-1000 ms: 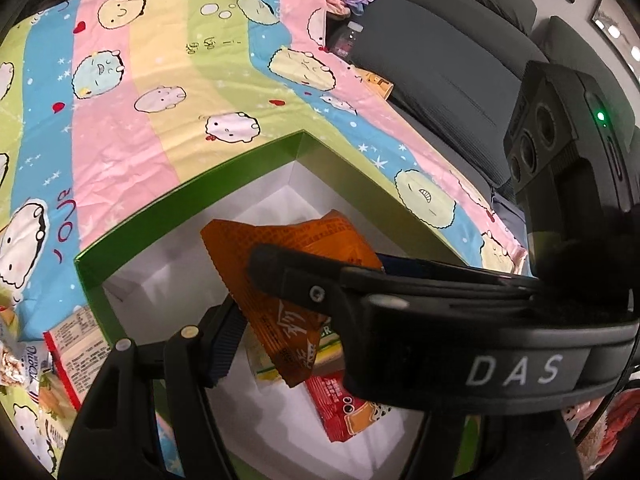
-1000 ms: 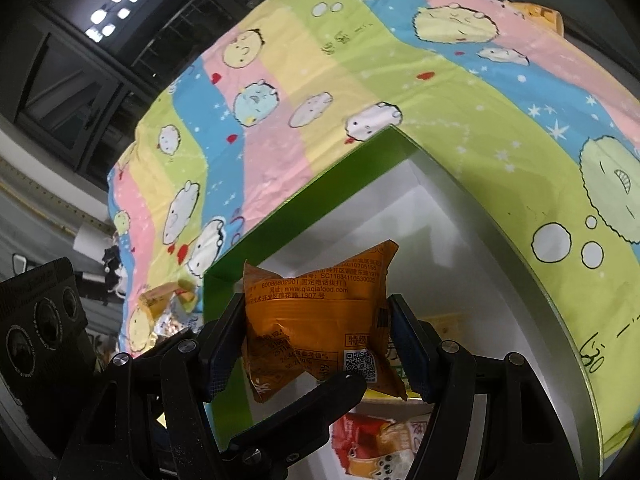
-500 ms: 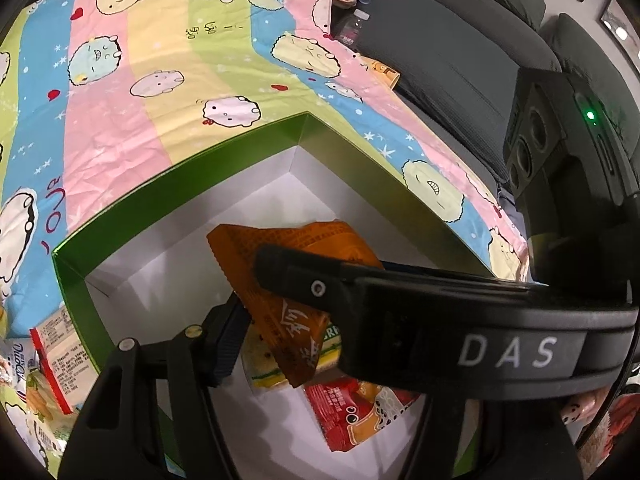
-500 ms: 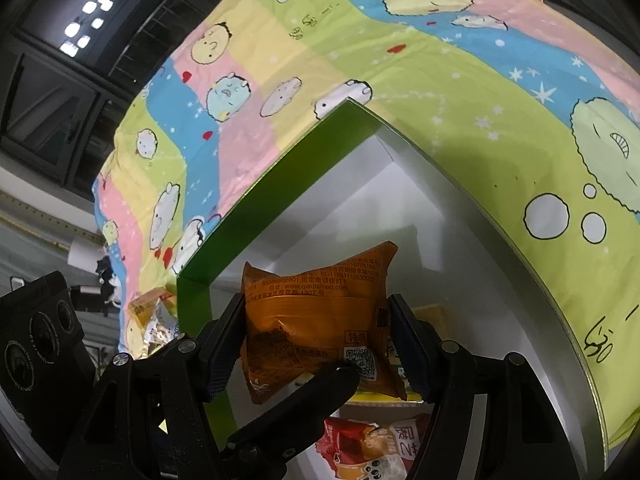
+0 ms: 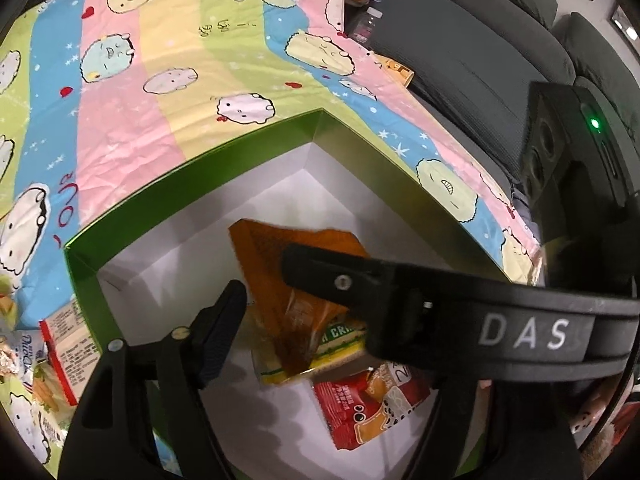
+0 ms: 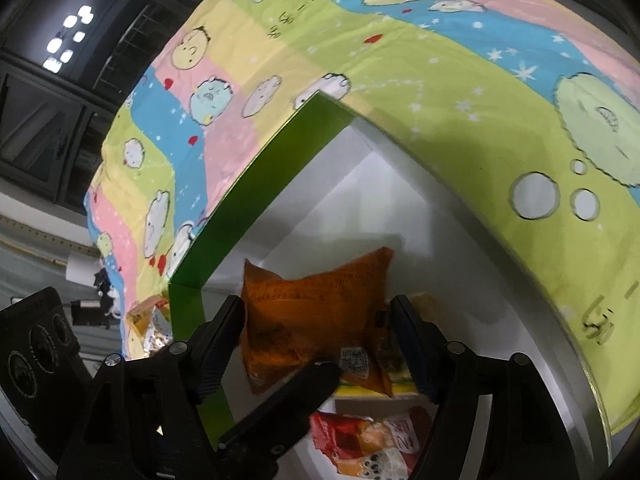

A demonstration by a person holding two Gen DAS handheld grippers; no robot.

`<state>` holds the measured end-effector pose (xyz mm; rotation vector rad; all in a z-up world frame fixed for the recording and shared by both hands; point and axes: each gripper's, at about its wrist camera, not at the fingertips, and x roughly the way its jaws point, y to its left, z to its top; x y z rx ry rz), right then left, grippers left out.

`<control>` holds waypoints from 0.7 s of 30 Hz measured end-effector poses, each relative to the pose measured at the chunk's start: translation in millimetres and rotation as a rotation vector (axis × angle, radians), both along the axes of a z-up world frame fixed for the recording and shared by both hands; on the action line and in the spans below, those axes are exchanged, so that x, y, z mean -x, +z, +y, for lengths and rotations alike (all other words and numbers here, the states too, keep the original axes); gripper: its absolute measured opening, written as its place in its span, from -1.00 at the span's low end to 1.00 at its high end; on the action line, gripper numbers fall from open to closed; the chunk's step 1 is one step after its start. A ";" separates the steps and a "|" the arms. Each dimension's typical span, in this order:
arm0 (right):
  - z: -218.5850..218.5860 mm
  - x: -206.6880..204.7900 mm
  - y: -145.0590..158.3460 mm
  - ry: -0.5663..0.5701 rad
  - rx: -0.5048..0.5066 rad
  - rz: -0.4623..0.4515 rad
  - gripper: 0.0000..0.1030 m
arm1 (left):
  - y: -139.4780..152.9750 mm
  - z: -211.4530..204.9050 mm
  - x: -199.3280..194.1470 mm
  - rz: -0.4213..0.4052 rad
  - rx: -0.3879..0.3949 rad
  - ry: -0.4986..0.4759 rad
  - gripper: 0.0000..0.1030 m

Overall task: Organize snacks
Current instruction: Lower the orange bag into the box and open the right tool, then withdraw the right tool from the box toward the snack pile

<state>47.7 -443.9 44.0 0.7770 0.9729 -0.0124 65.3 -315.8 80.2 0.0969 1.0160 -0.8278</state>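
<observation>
An orange snack packet (image 6: 312, 316) hangs between the fingers of my right gripper (image 6: 320, 344), over a green box with a white inside (image 6: 256, 184). The right jaws have spread and the packet looks loose, blurred, slipping down. In the left wrist view the same packet (image 5: 280, 264) sits above a yellow-green packet (image 5: 320, 344) and a red packet (image 5: 360, 404) on the box floor (image 5: 168, 256). My left gripper (image 5: 256, 280) is open; the right gripper's finger crosses in front of it.
The box lies on a striped cartoon bedsheet (image 5: 160, 80). Loose snack packets (image 5: 36, 360) lie on the sheet left of the box. A dark grey sofa (image 5: 480, 40) stands at the right. A dark window (image 6: 60, 80) is beyond the bed.
Both grippers moved lower into the box. My right gripper's jaws opened wider and the orange packet slipped down, now loose between them.
</observation>
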 end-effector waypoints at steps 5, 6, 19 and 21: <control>-2.4 15.7 12.1 -0.035 0.028 -0.044 0.53 | 10.2 9.8 0.4 -0.015 0.034 0.030 0.62; -2.3 17.6 15.1 -0.038 0.034 -0.054 0.53 | 11.4 10.1 0.9 -0.015 0.034 0.031 0.62; 17.1 31.2 44.2 -0.014 0.124 -0.133 0.53 | 45.1 65.1 21.2 -0.069 0.093 0.131 0.66; 24.7 35.0 48.1 -0.003 0.138 -0.137 0.53 | 48.9 82.4 24.8 -0.080 0.099 0.170 0.66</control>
